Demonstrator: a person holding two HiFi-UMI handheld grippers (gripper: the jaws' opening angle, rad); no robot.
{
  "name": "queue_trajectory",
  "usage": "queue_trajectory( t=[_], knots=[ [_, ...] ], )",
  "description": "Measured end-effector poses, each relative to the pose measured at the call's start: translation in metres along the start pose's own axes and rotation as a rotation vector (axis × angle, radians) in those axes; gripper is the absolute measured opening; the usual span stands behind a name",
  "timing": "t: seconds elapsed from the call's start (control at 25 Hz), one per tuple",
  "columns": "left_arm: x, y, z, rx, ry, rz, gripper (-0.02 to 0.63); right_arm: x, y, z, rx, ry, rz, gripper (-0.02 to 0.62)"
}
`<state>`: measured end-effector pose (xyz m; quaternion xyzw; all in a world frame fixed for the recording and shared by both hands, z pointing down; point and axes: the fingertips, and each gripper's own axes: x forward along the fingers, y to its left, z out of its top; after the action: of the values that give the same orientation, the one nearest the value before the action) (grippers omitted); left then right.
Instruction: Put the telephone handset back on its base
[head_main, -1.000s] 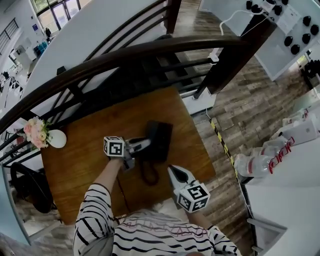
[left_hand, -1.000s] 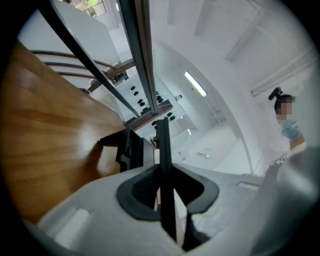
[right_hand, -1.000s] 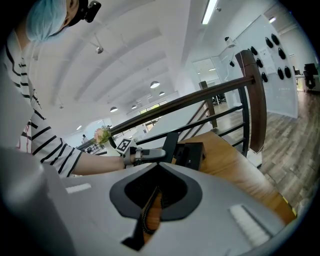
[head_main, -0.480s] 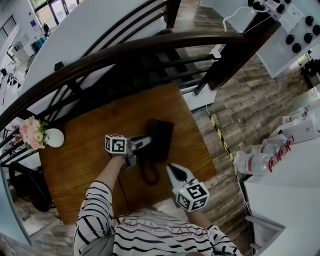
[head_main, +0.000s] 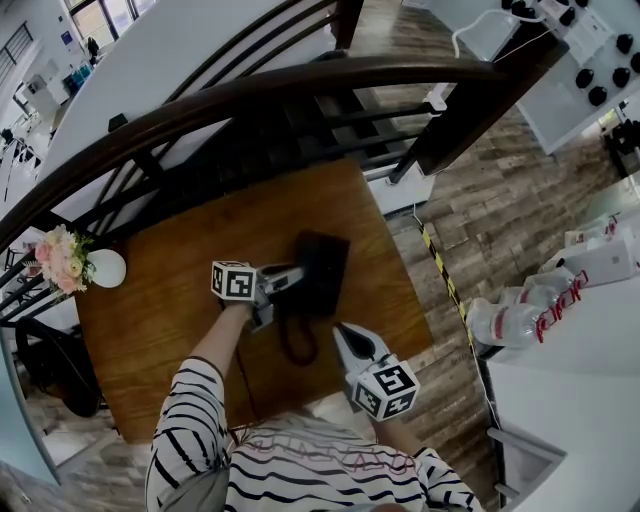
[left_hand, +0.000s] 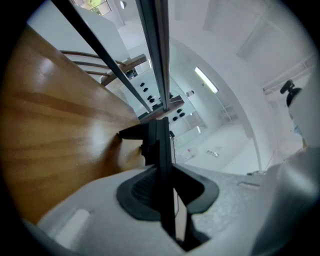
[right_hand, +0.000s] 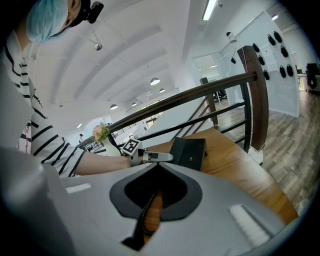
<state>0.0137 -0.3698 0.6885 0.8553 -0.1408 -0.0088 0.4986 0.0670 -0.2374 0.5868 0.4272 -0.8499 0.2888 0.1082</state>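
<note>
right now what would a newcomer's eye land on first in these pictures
Most striking is the left gripper over the middle of the wooden table, clamped on the black handset right beside the telephone base. The right gripper hangs shut near the table's near edge by the coiled cord. A dark curved handrail sweeps across the top, and pink flowers in a white vase sit at the table's far left corner.

The wooden bench carries a black telephone base right of its middle, a dark coiled cord trailing toward the near edge, and a white vase of pink flowers at its left corner
</note>
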Motion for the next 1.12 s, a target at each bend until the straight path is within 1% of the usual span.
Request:
queue_trajectory(
  t=[0.2, 0.36, 0.52, 0.8, 0.92, 1.0, 1.12],
  knots=[
    [0.001, 0.003, 0.001, 0.056, 0.022, 0.069, 0.083, -0.001, -0.001, -0.001, 0.003, 0.003, 0.002, 0.002],
    [0.0, 0.006, -0.001, 0.121, 0.045, 0.132, 0.118, 0.0, 0.0, -0.003, 0.005, 0.0, 0.006, 0.002],
    [-0.003, 0.006, 0.001, 0.145, 0.032, 0.172, 0.13, -0.003, 0.001, -0.002, 0.006, -0.003, 0.005, 0.002],
    [-0.012, 0.003, -0.001, 0.137, -0.016, 0.193, 0.124, -0.006, 0.005, -0.005, 0.008, -0.003, 0.005, 0.002],
    [-0.013, 0.002, -0.001, 0.139, -0.026, 0.194, 0.106, -0.005, 0.006, -0.006, 0.008, -0.002, 0.007, 0.002],
    [-0.013, 0.0, -0.001, 0.138, -0.033, 0.188, 0.08, -0.005, 0.006, -0.005, 0.006, -0.001, 0.006, 0.002],
    [-0.013, 0.001, -0.001, 0.116, -0.044, 0.163, 0.078, -0.005, 0.006, -0.006, 0.006, 0.0, 0.005, 0.002]
  ],
)
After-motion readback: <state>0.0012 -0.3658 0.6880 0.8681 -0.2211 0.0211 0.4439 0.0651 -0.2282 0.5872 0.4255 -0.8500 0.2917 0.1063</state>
